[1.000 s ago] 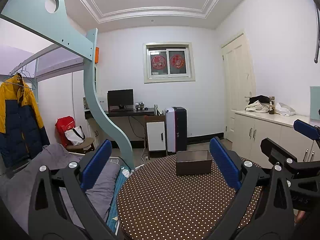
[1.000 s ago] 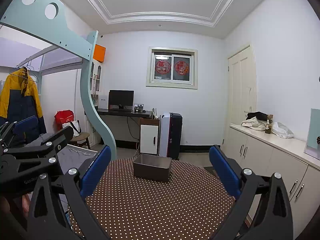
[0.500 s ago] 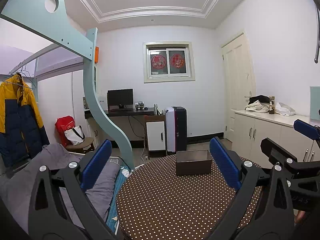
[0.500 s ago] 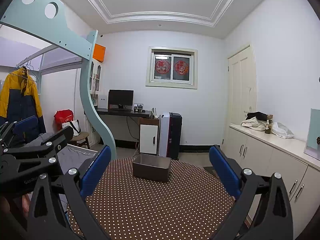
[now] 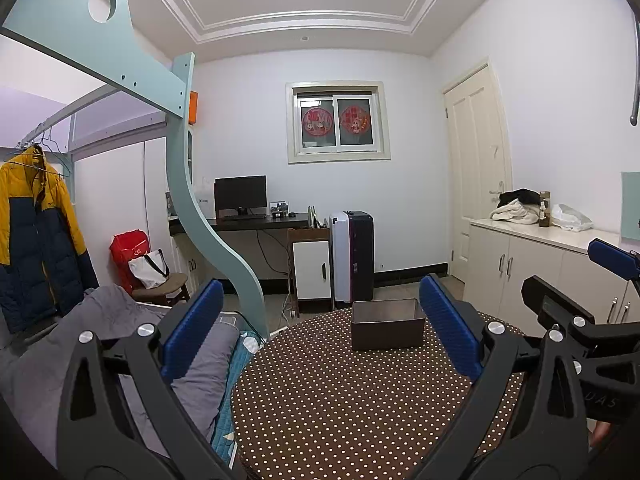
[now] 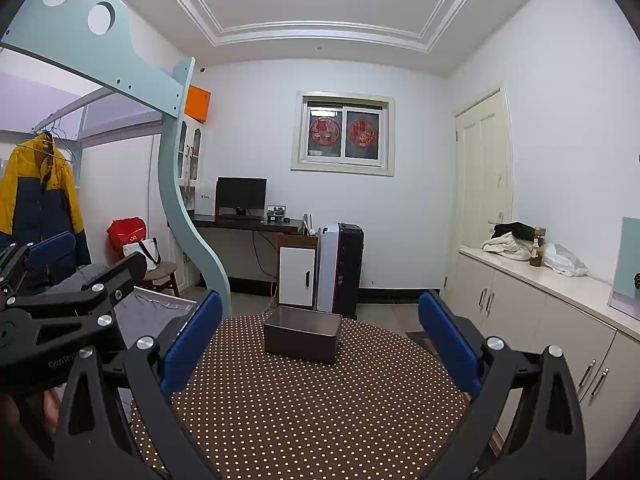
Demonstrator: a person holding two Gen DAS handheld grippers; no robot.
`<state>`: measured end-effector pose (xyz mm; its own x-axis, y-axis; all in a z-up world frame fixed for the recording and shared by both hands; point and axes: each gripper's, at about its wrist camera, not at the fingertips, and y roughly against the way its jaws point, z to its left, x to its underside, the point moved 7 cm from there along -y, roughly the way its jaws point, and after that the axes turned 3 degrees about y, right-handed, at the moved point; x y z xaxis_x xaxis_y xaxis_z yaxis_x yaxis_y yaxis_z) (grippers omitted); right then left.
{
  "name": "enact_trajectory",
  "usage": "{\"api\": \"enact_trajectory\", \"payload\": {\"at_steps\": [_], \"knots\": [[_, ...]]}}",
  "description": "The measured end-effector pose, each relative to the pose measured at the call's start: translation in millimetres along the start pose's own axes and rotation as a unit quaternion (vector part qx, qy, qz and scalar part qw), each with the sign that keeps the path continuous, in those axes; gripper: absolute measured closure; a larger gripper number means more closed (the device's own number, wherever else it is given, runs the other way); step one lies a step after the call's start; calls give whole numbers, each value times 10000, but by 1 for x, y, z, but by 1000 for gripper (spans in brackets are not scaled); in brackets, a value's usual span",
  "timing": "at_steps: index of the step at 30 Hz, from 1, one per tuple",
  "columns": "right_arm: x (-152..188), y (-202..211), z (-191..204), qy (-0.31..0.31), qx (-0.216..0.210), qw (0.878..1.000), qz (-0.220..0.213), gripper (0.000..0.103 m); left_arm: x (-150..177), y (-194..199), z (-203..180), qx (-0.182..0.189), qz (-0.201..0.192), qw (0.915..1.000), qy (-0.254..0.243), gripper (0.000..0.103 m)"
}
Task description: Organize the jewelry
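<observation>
We hold both tongs, left (image 5: pixel 320 336) and right (image 6: pixel 320 344), spread and empty | box (image 6: pixel 303 334) dead ahead, far side of counter (image 6: pixel 320 408), long axis crosswise | right tongs look nearer | no jewelry seen

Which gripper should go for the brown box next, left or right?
Marginal call: right. The brown box sits nearly centred between the right gripper fingers; for the left gripper it lies off toward its right finger. Both open, empty.

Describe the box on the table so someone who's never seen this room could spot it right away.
Find the round table with the brown, white-dotted cloth in the middle of the room. On its far side, toward the suitcase, sits a small dark brown box, rectangular and open-topped. It is the only thing visible on the cloth.
</observation>
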<state>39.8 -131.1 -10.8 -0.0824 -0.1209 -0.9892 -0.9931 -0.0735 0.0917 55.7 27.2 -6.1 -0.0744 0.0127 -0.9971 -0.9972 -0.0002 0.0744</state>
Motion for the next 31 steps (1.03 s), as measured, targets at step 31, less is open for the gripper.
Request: {"api": "enact_trajectory", "payload": {"at_steps": [31], "knots": [[10,-28,-4,-64,12,9996,265,8,12,-29,-16,-34,266,9996,-38,7]]}}
